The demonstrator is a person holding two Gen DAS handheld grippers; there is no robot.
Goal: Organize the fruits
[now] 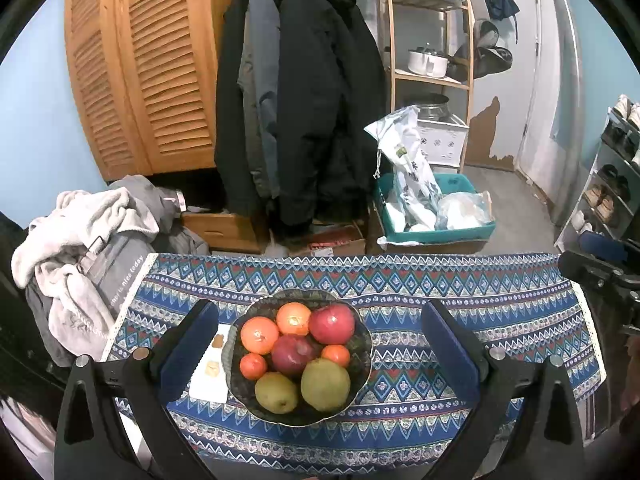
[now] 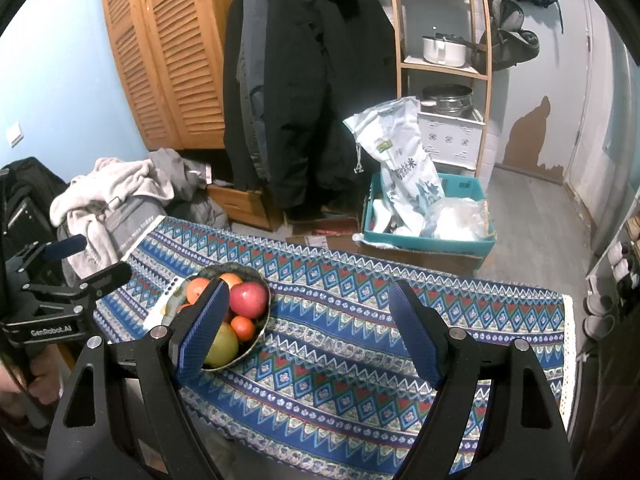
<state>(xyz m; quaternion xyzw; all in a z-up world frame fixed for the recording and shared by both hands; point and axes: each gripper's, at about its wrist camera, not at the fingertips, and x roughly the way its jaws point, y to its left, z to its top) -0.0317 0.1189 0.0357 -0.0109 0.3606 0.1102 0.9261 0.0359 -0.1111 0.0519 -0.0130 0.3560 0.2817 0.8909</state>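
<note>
From the left wrist, the left claw [image 1: 320, 344] is spread wide and holds nothing. The bowl [image 1: 362, 364] sits right between its two blue fingers [image 1: 190, 350], on the worktop [image 1: 500, 320] with its blue patterned cloth. All the fruit is piled in the bowl, which keeps it from rolling away: two red apples [image 1: 332, 323], two green pears [image 1: 325, 385], and oranges [image 1: 259, 335] big and small. A white card [image 1: 212, 376] lies flat just beside the bowl, partly behind the left finger. No fruit lies loose on the cloth (so this could be fruit all gathered up, or fruit waiting to be sorted out).

From the right wrist, the right claw [image 2: 310, 330] is wide too, and empty. It hangs over bare cloth, off to the right of the bowl [image 2: 262, 326], so it leaves the left claw [image 2: 86, 256] room. Its left finger [image 2: 204, 330] hides part of the fruit
</note>
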